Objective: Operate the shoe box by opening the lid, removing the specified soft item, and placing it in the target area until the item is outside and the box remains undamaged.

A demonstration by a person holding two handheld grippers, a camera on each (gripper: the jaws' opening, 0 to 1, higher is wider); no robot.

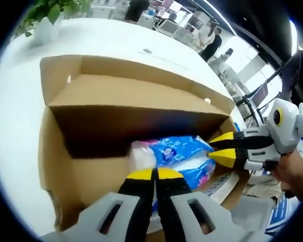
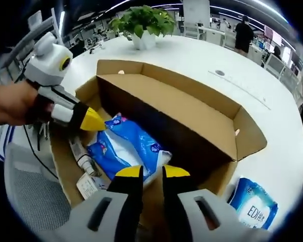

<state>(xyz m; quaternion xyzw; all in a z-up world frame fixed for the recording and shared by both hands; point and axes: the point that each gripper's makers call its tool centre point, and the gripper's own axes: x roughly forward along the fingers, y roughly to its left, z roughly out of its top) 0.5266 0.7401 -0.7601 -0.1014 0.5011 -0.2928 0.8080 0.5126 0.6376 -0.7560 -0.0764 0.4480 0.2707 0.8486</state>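
Note:
The brown cardboard shoe box (image 1: 55, 151) (image 2: 202, 113) stands on a white table with its lid swung open. Inside lies a soft blue-and-white tissue pack (image 1: 179, 151) (image 2: 123, 143). My left gripper (image 1: 155, 174) is down in the box, jaws pressed together on the pack's crinkled plastic end. From the other side it shows as a single yellow tip at the pack's corner (image 2: 95, 121). My right gripper (image 2: 152, 172) (image 1: 223, 148) reaches in at the pack's opposite end, open, with that end between its yellow fingertips (image 1: 221, 137).
A tube (image 2: 80, 151) and a printed card (image 2: 87, 186) lie in the box beside the pack. A second blue pack (image 2: 253, 204) rests on the white table (image 2: 272, 116) outside. A potted plant (image 1: 48, 17) (image 2: 144, 22) stands at the far edge. People stand in the background.

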